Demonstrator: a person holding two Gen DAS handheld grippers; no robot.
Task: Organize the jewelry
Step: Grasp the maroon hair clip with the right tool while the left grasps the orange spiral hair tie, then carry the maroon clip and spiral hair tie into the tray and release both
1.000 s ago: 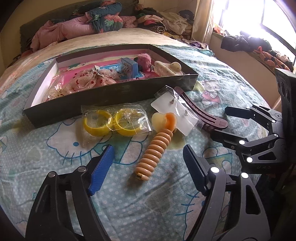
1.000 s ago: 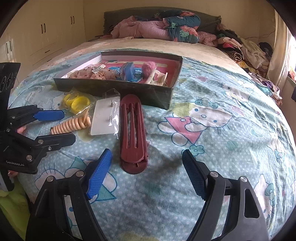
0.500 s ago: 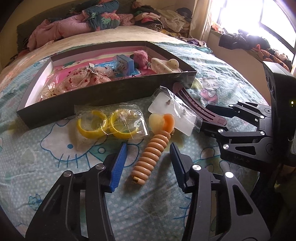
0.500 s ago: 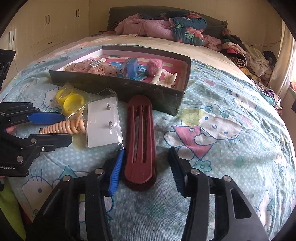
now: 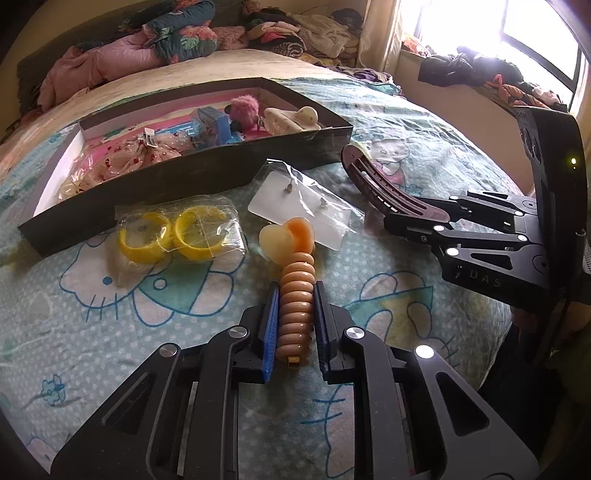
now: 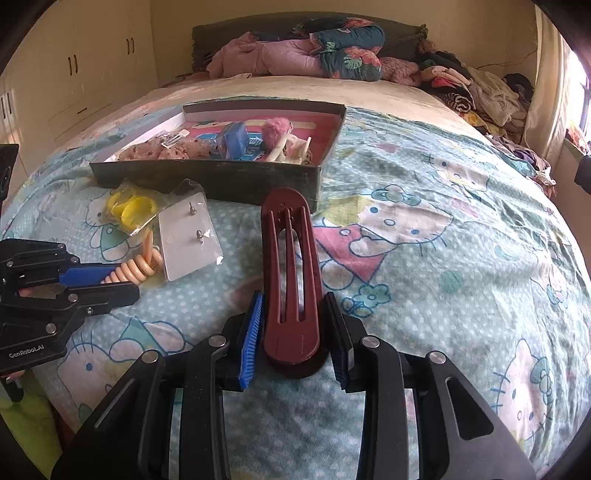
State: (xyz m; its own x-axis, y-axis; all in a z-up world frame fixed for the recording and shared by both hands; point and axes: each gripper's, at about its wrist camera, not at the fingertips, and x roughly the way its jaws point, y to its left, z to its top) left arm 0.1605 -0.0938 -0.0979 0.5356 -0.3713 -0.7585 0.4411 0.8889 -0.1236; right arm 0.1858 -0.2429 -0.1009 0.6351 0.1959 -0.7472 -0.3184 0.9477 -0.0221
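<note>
Sunlight from a window at the right fell across a bed covered with a pale blue cartoon-cat sheet. Heaped clothes and a pink quilt lay along the headboard end, and cream cupboards lined the wall to the left.

Both grippers reached in low over the sheet from its near edge, side by side and pointing toward the dark shallow box farther up the bed. The left gripper had its blue pads pressed against the two sides of the orange ribbed hair clip, pinching it near its lower end. The right gripper was closed in on the maroon hair clip, its pads touching the clip's sides at the near, rounded end; the clip's far end pointed at the box's corner.

The orange clip was a stack of rounded ribs topped by a cream and orange heart-shaped pair of lobes, lying flat on the sheet. Just beyond it sat a white earring card in clear plastic, and to its left a bag of two yellow bangles. Inside the box lay a pink pom-pom, a blue packet and a cream claw clip.
</note>
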